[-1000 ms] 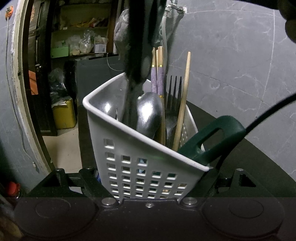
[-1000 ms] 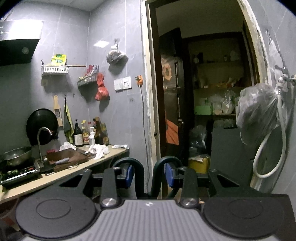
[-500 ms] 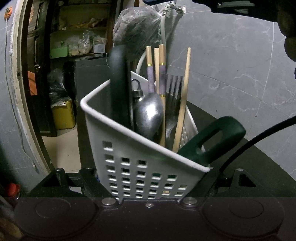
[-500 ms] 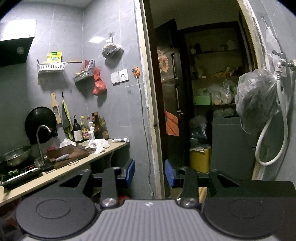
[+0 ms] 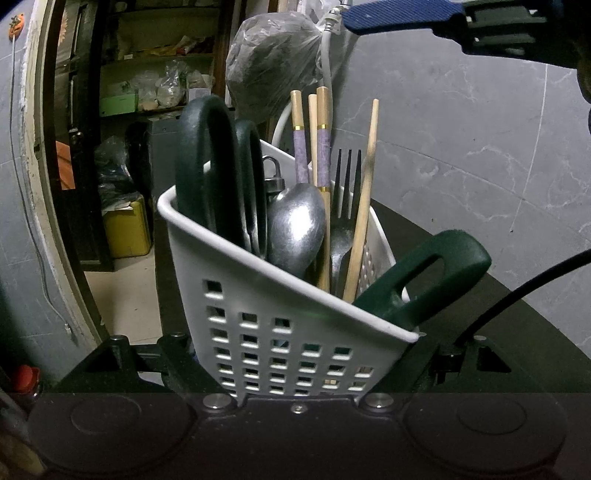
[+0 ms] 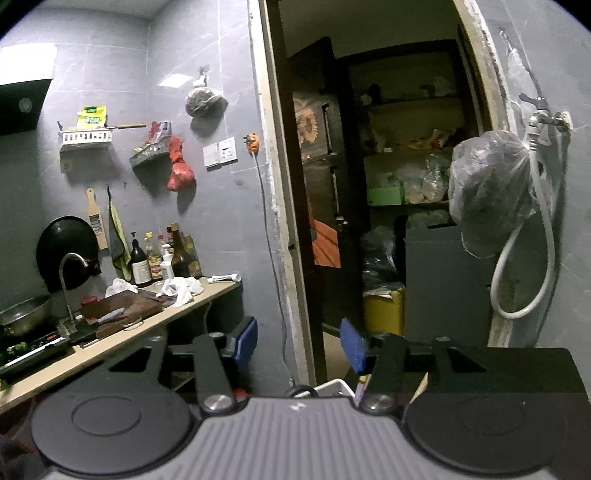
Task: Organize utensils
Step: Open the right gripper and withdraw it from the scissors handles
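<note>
In the left tongs (image 5: 295,373), tips hidden, white basket (image 5: 280,317) clamped; right tongs (image 6: 299,341) just widened, empty.

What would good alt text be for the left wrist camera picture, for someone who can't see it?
A white perforated plastic utensil basket, tilted, is clamped in the left gripper. It holds dark green scissors, a steel spoon, a black fork, wooden chopsticks and a dark green looped handle. A blue pad of the right gripper shows above.

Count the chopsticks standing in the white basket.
4 chopsticks show: two purple-banded ones at the back, a plain one between them, and one leaning right of the fork. More may be hidden inside.
</note>
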Demonstrator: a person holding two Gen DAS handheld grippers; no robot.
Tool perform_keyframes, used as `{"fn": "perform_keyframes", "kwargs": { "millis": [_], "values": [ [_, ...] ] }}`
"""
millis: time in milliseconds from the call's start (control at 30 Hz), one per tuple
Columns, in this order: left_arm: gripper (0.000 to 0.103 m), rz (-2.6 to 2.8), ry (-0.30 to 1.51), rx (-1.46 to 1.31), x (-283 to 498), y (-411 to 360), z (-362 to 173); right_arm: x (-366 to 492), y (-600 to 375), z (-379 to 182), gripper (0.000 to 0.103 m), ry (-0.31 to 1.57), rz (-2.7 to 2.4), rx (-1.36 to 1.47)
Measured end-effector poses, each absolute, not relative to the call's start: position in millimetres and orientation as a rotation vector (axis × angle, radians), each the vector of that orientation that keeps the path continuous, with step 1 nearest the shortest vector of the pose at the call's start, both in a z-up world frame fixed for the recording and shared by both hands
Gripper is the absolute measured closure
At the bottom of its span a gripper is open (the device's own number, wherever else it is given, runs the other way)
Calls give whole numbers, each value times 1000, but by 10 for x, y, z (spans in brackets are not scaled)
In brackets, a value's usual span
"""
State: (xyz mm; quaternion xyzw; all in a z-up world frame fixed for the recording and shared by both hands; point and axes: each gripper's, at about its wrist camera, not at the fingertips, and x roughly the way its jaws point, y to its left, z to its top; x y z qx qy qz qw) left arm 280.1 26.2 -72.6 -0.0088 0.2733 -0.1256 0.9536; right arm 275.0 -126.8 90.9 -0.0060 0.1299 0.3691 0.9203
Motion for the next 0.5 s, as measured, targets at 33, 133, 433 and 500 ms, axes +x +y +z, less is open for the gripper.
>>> {"fn": "perform_keyframes", "kwargs": {
  "millis": [33, 133, 433, 500],
  "values": [
    [19, -255, 555, -17, 2800, 264, -726, 2746, -1281, 904, 45, 267, 754, -11],
    [19, -255, 556, -18, 2800, 263, -726, 2729, -1323, 899, 42, 265, 741, -6],
    [15, -263, 547, -16, 2780, 266, -729, 2653, -1435, 896, 11, 246, 691, 5],
    [15, -265, 547, -16, 2779, 273, -731, 2632, -1463, 897, 5, 240, 671, 3]
  ]
}}
